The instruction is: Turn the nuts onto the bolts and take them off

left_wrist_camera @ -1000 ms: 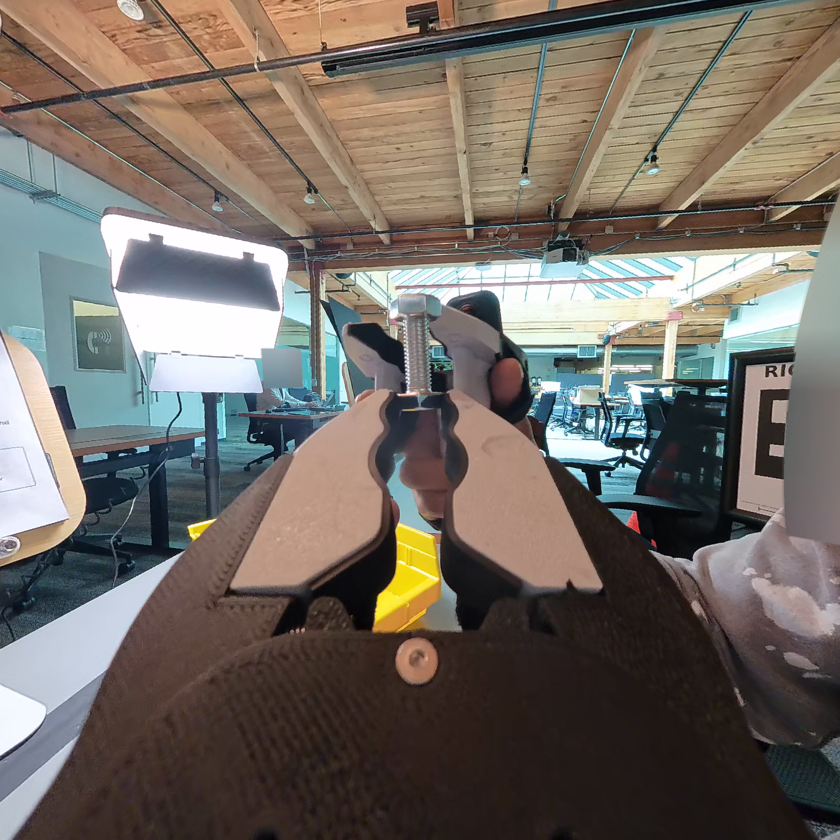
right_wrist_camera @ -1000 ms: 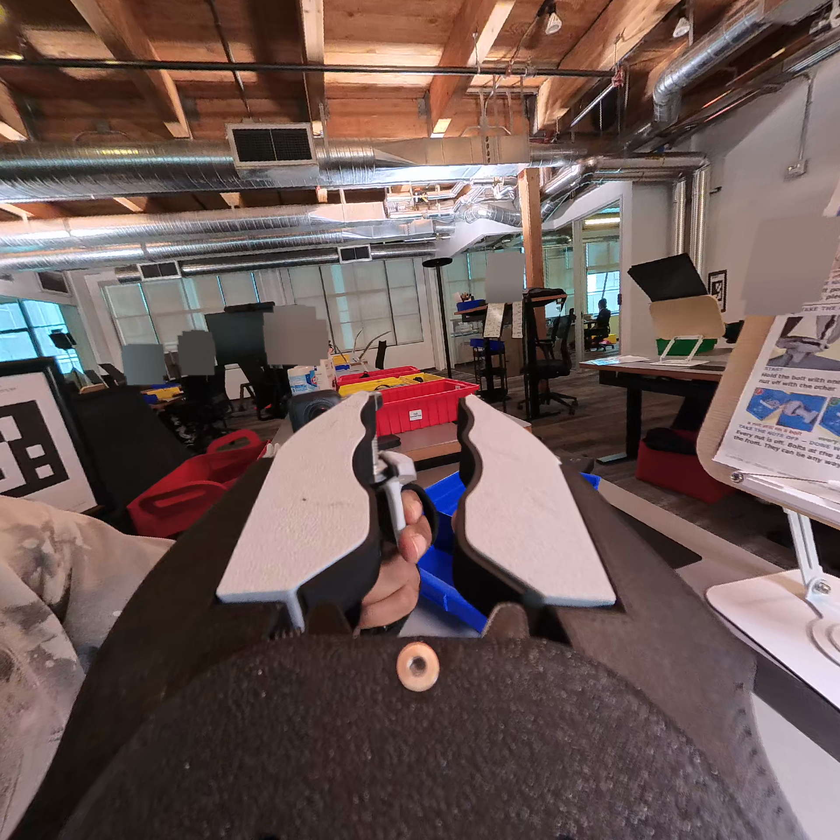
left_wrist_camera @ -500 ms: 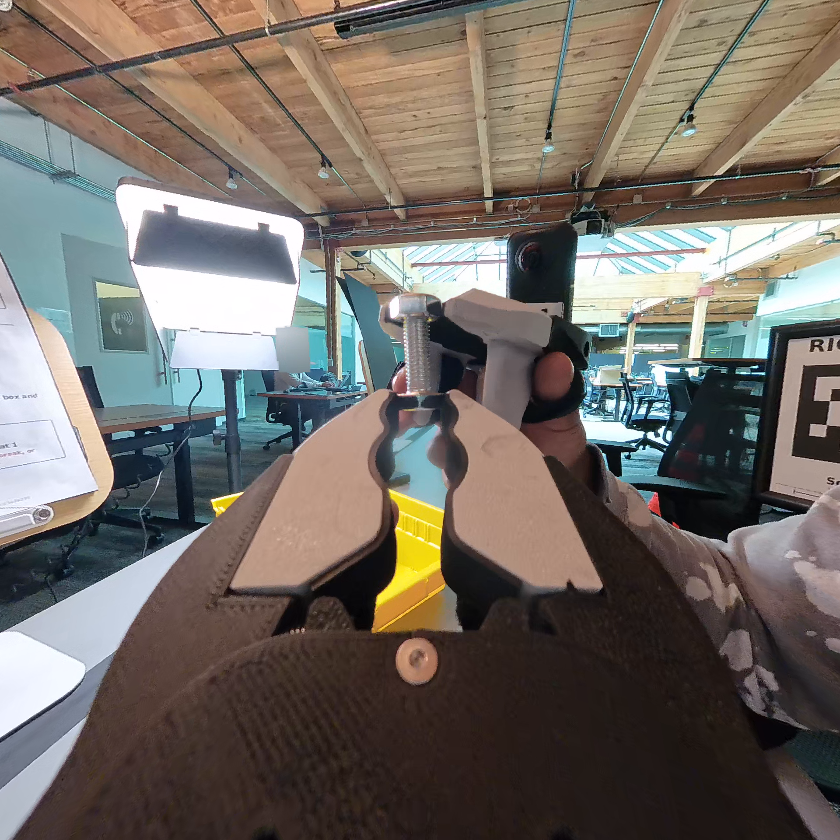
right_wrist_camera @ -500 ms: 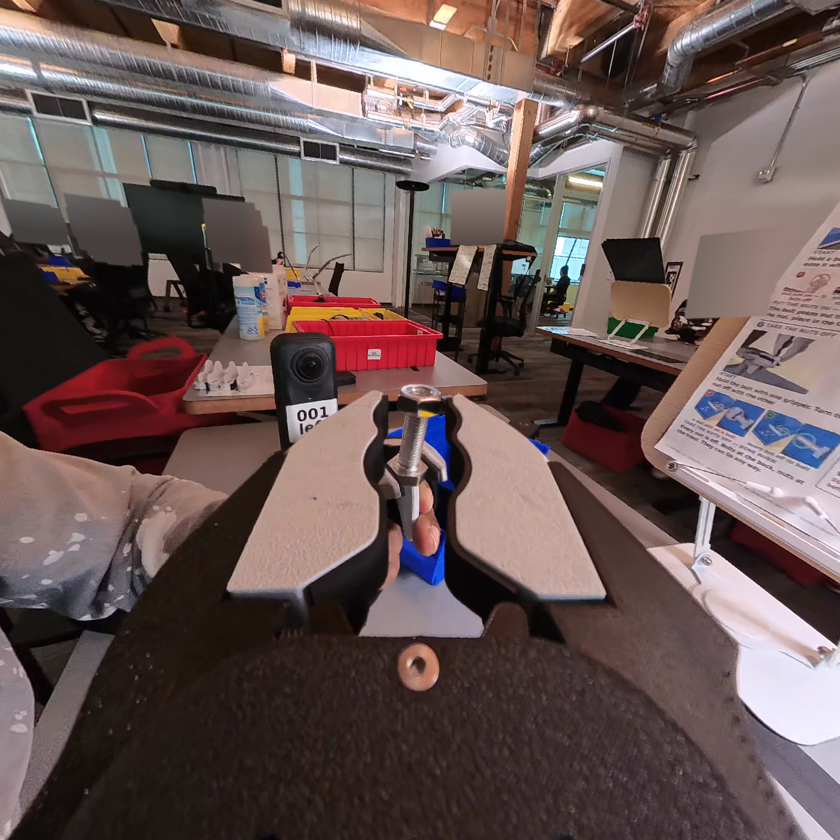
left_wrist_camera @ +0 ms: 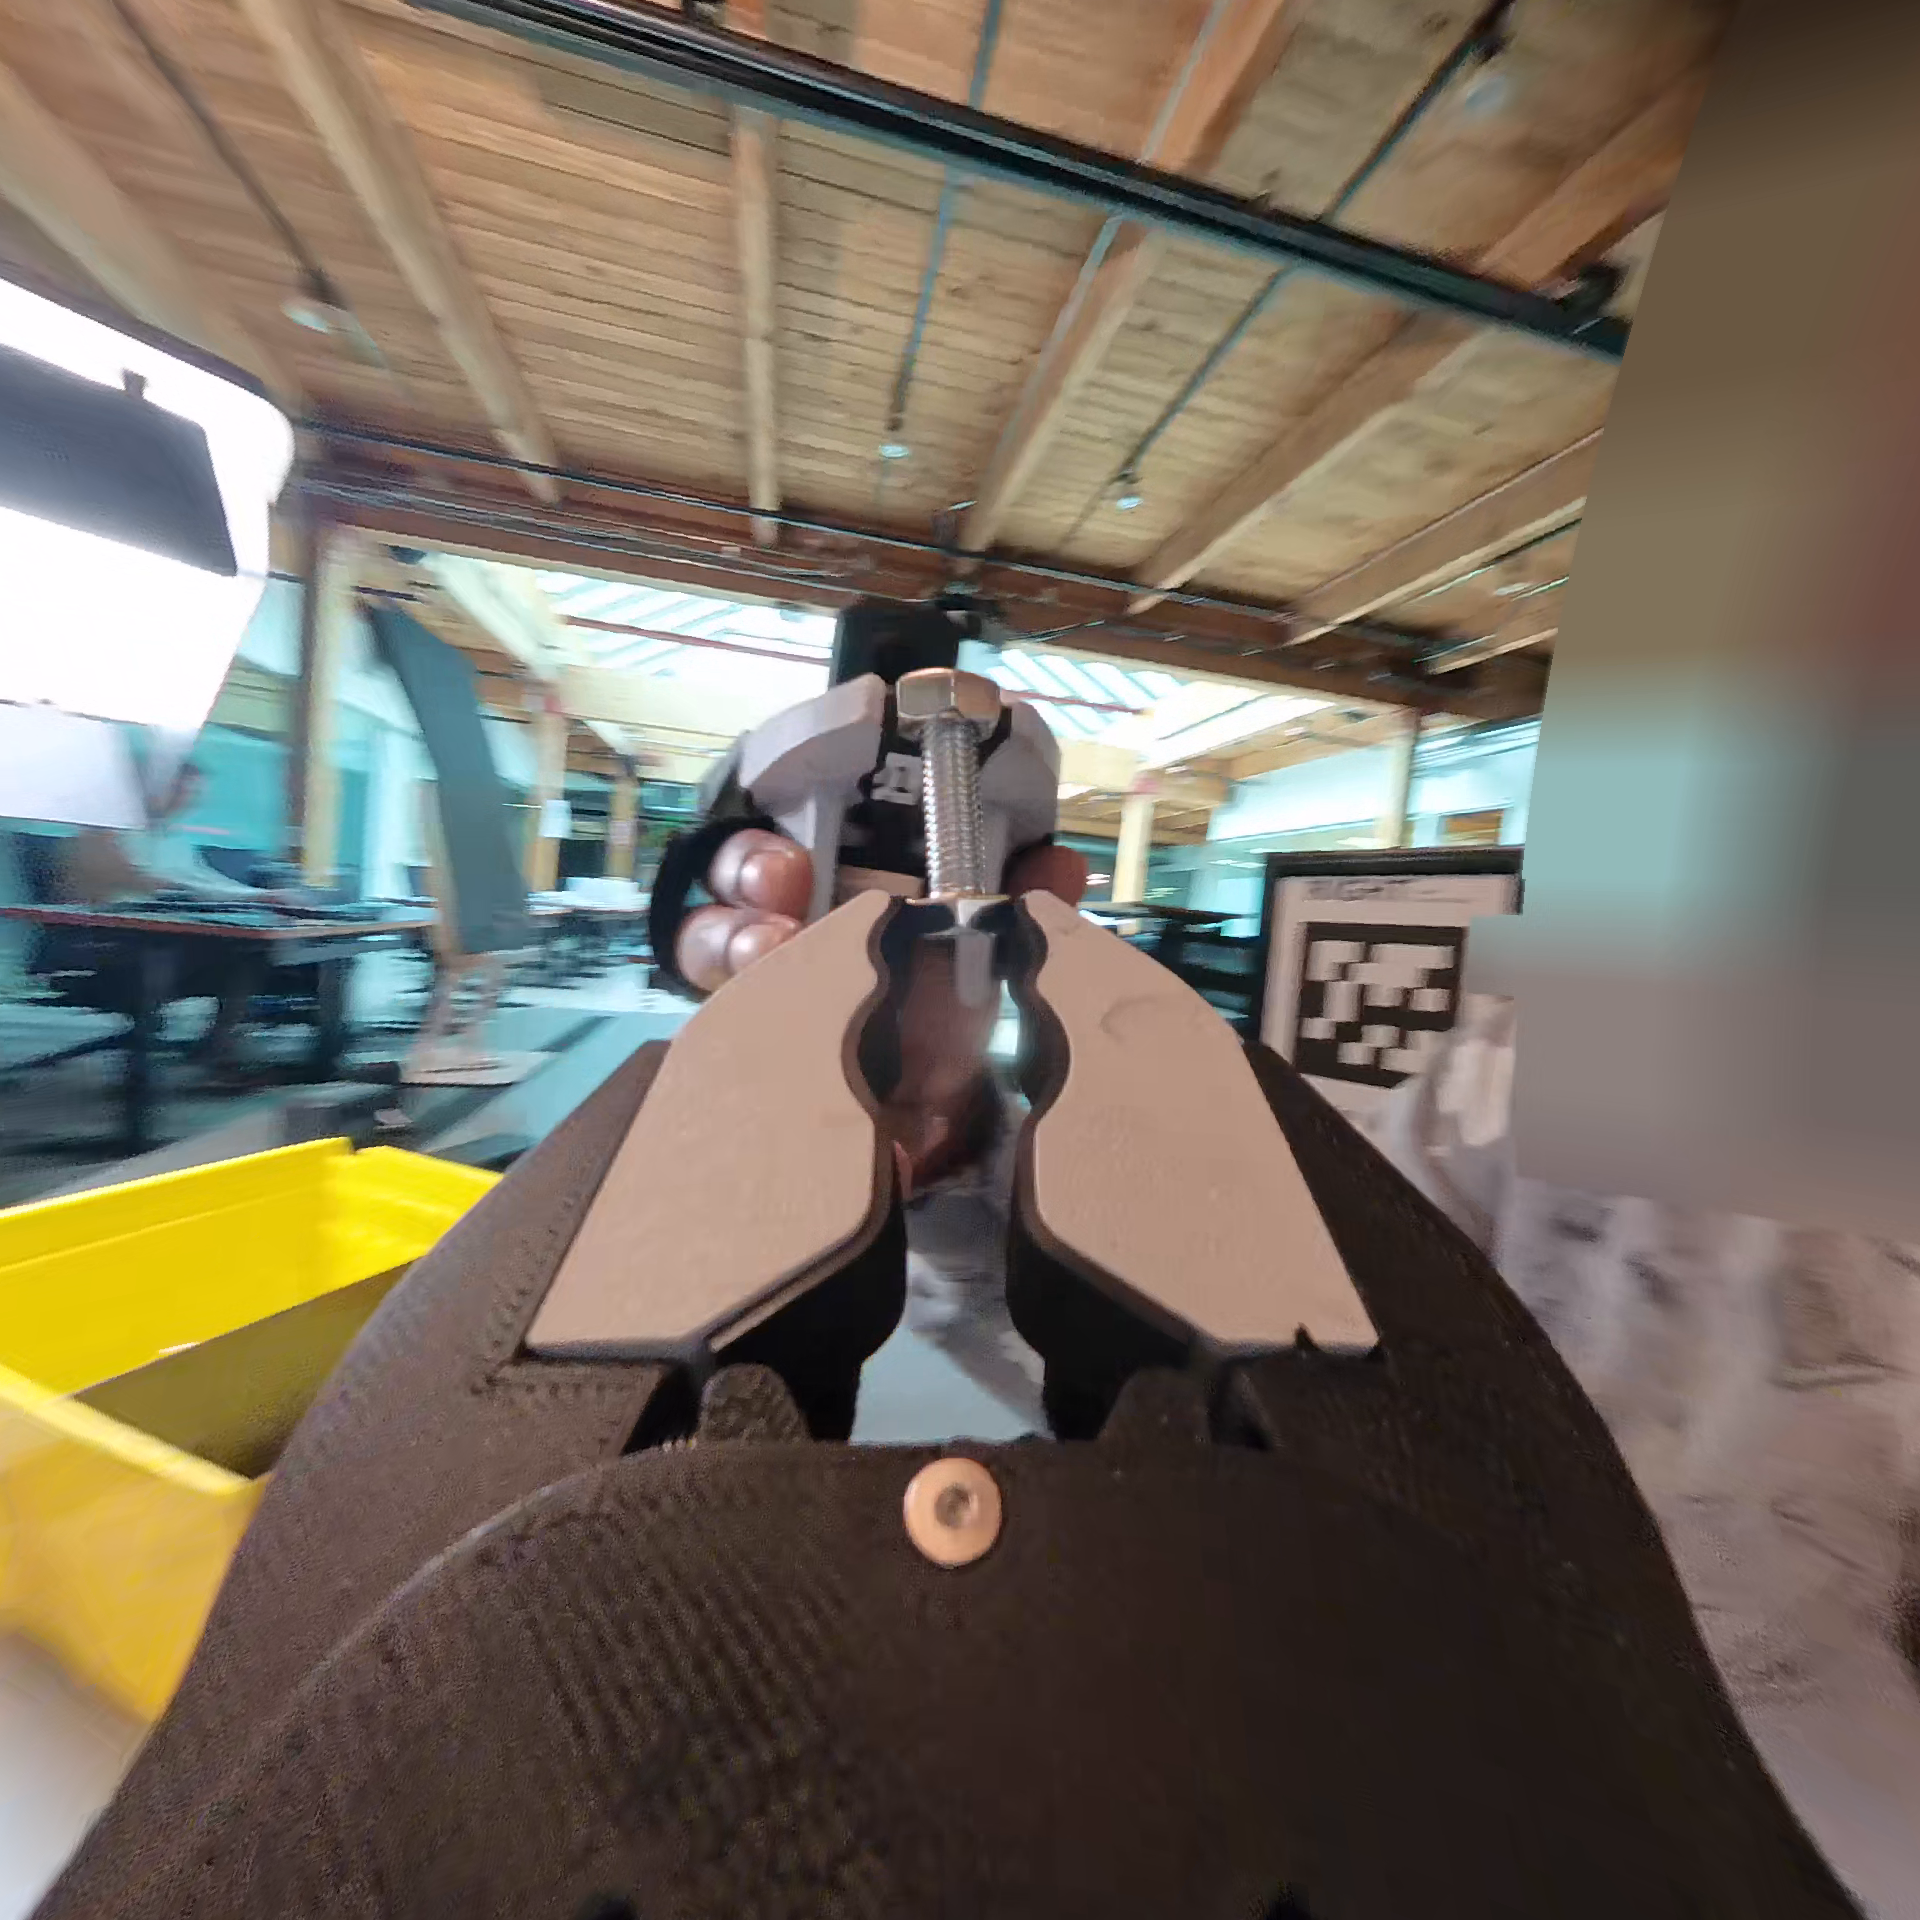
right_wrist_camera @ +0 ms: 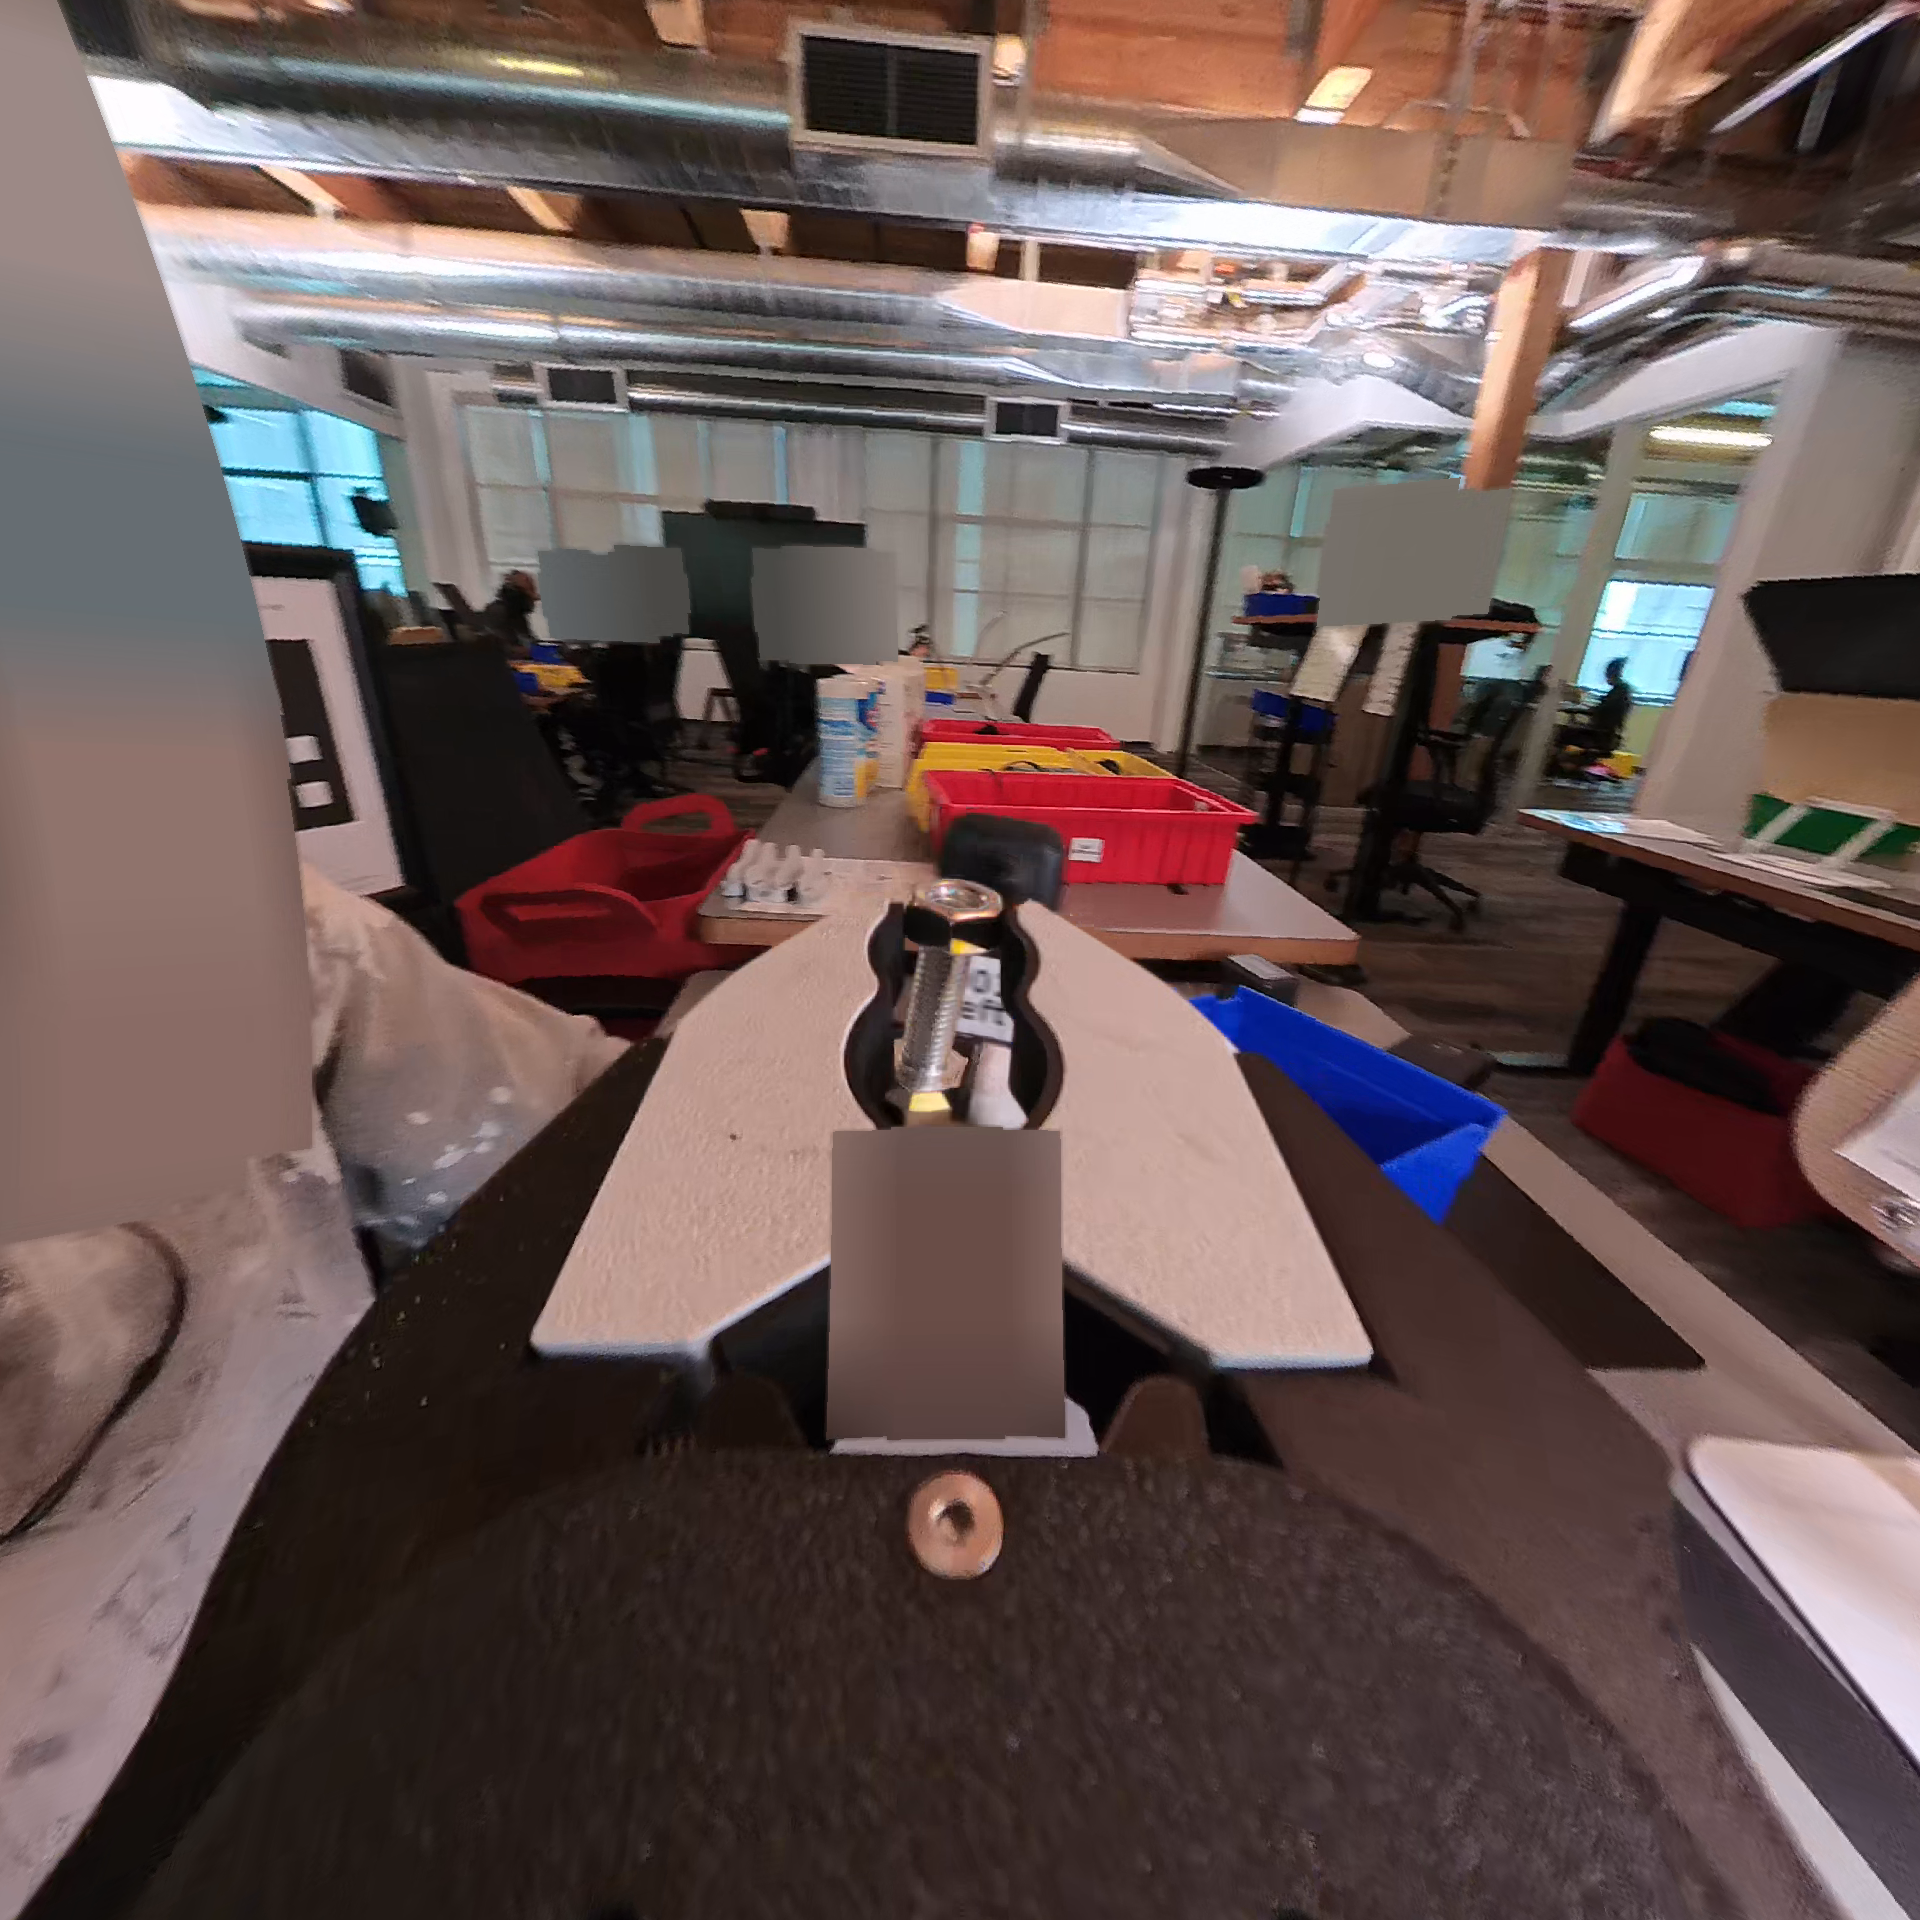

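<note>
A silver bolt (left_wrist_camera: 951,810) stands upright with its hex head on top. My left gripper (left_wrist_camera: 951,916) is shut on the nut (left_wrist_camera: 961,914) at the bolt's lower end. Behind it, my right gripper (left_wrist_camera: 940,717) grips the bolt's head. In the right wrist view my right gripper (right_wrist_camera: 954,920) is shut on the bolt head (right_wrist_camera: 954,902). The threaded shaft (right_wrist_camera: 928,1008) runs down between its fingers to the nut (right_wrist_camera: 927,1103). A white finger of the left gripper (right_wrist_camera: 992,1091) shows there.
A yellow bin (left_wrist_camera: 156,1278) sits low on the left, a blue bin (right_wrist_camera: 1351,1101) to the right. A hand (left_wrist_camera: 743,904) holds the right gripper. A black-and-white marker board (left_wrist_camera: 1382,977) stands at the right. Red bins (right_wrist_camera: 1081,821) lie on a far table. Less than 4 cm separates the two grippers' tips.
My right gripper came over the top of the bolt and its fingers closed on the bolt head. My left gripper kept its hold on the nut. Both views swung.
</note>
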The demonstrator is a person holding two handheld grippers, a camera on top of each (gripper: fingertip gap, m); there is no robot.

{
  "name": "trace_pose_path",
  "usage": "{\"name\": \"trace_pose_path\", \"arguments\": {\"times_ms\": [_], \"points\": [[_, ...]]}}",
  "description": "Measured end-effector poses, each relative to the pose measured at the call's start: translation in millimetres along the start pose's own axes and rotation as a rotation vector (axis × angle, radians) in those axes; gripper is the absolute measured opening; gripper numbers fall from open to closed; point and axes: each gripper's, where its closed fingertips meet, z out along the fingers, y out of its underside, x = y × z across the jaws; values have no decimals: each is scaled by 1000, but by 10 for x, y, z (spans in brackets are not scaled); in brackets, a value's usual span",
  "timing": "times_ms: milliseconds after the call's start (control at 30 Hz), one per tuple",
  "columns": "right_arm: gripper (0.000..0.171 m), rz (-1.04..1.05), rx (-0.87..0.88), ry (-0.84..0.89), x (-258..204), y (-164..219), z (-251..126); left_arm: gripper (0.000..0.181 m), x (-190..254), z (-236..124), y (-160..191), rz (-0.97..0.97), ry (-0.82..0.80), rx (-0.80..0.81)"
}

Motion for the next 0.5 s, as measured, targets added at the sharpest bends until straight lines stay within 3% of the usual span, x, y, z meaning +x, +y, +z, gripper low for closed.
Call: {"name": "trace_pose_path", "arguments": {"times_ms": [167,500], "points": [[17,-20,4,-190,-262,13,-62,18,262,49,110,-144,216,-10],[17,130,-66,-697,-835,268,-300,19,812,49,555,-478,633,-143]]}}
